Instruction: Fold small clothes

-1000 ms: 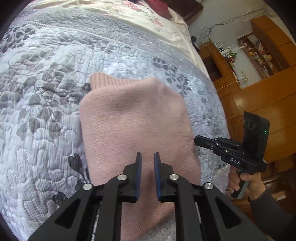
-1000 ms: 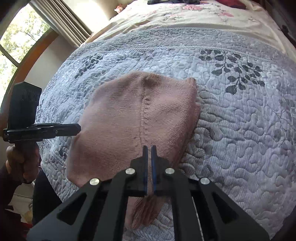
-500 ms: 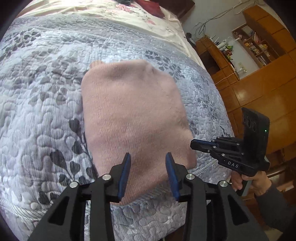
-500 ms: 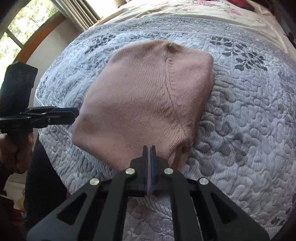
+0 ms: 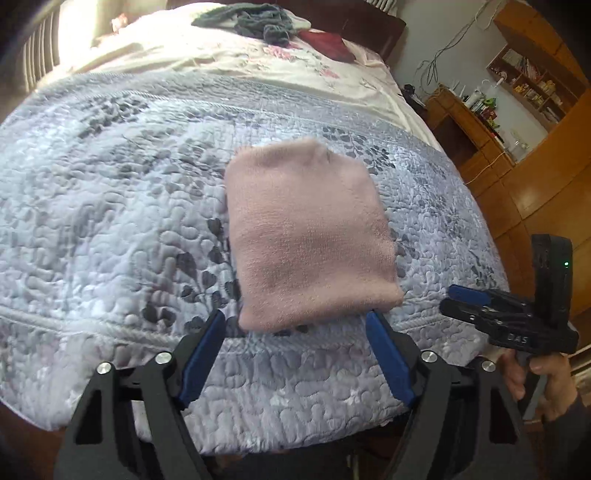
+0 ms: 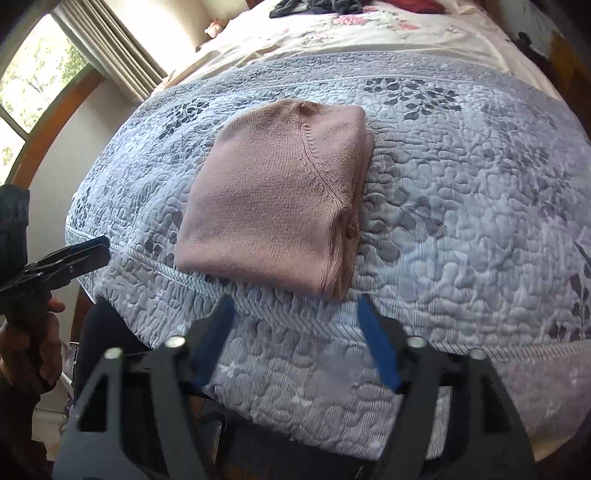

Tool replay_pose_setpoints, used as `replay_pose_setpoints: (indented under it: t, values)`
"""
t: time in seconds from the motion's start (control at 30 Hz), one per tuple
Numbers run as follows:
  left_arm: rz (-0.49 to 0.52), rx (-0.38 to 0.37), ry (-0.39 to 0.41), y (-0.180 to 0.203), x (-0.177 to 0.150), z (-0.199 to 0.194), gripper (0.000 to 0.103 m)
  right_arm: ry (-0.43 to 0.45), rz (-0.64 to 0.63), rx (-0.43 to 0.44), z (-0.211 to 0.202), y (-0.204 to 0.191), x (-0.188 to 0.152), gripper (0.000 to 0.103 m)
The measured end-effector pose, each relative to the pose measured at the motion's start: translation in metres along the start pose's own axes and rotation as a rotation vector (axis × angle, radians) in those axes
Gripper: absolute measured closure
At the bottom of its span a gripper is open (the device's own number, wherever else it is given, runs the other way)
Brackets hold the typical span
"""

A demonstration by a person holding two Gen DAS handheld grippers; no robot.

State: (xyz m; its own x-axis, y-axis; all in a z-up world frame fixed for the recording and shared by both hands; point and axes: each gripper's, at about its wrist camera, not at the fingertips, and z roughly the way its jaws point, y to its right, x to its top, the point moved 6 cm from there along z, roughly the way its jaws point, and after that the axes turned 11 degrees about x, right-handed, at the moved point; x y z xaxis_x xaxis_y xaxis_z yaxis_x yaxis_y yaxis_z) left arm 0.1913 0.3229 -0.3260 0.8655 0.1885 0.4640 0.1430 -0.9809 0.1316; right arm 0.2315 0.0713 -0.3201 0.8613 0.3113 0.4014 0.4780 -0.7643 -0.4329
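your left gripper [image 5: 295, 328] hangs over the near edge of the bed, its blue-padded fingers [image 5: 201, 354] spread wide apart and holding nothing. just beyond the fingertips lies the folded pink knit sweater [image 5: 306, 236], a compact rectangle resting flat on the pale blue quilted bedspread [image 5: 110, 221] with its grey leaf pattern. your right gripper [image 6: 295, 306] is likewise splayed open and empty, its tips short of the sweater's [image 6: 280, 195] near edge, not touching it. from this side a curved seam runs down the knit and the stacked layers show along the right-hand fold. in the left wrist view the right gripper [image 5: 458, 301] appears at the far right, held in your hand [image 5: 543, 376] off the bed's corner; in the right wrist view the left gripper [image 6: 94, 251] pokes in from the left edge. farther up the bed, a floral sheet [image 5: 258, 59] carries a heap of dark clothes [image 5: 255, 22]. wooden shelves [image 5: 524, 81] stand against the wall at the right.
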Motion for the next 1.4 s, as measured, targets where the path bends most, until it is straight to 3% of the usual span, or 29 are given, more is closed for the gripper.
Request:
replay_pose_setpoints:
  t: [0.1, 0.3, 0.47, 0.57, 0.7, 0.83, 1.07, 1.4]
  values:
    - [0.027, 0.151, 0.033, 0.001, -0.027, -0.041, 0.015, 0.03, -0.008, -0.094, -0.029, -0.022, -0.036, 0.011]
    - [-0.018, 0.257, 0.096, 0.005, -0.069, -0.123, 0.013, 0.056, -0.05, -0.364, -0.09, -0.062, -0.077, 0.003]
    - [0.014, 0.218, 0.115, 0.017, -0.071, -0.186, 0.013, 0.14, -0.061, -0.324, -0.15, -0.103, -0.076, 0.003]
    - [0.033, 0.192, 0.149, 0.023, -0.068, -0.228, 0.013, 0.213, -0.096, -0.359, -0.193, -0.134, -0.069, 0.003]
    - [0.002, 0.206, 0.201, 0.023, -0.064, -0.27, 0.013, 0.304, -0.094, -0.326, -0.236, -0.167, -0.068, 0.003]
    - [0.026, 0.224, 0.202, 0.031, -0.071, -0.276, 0.013, 0.324, -0.113, -0.346, -0.247, -0.185, -0.071, 0.003]
    - [0.032, 0.209, 0.138, 0.041, -0.084, -0.257, 0.013, 0.265, -0.078, -0.331, -0.229, -0.18, -0.078, 0.003]
    - [0.039, 0.213, 0.14, 0.045, -0.068, -0.252, 0.013, 0.253, -0.076, -0.31, -0.217, -0.173, -0.063, 0.003]
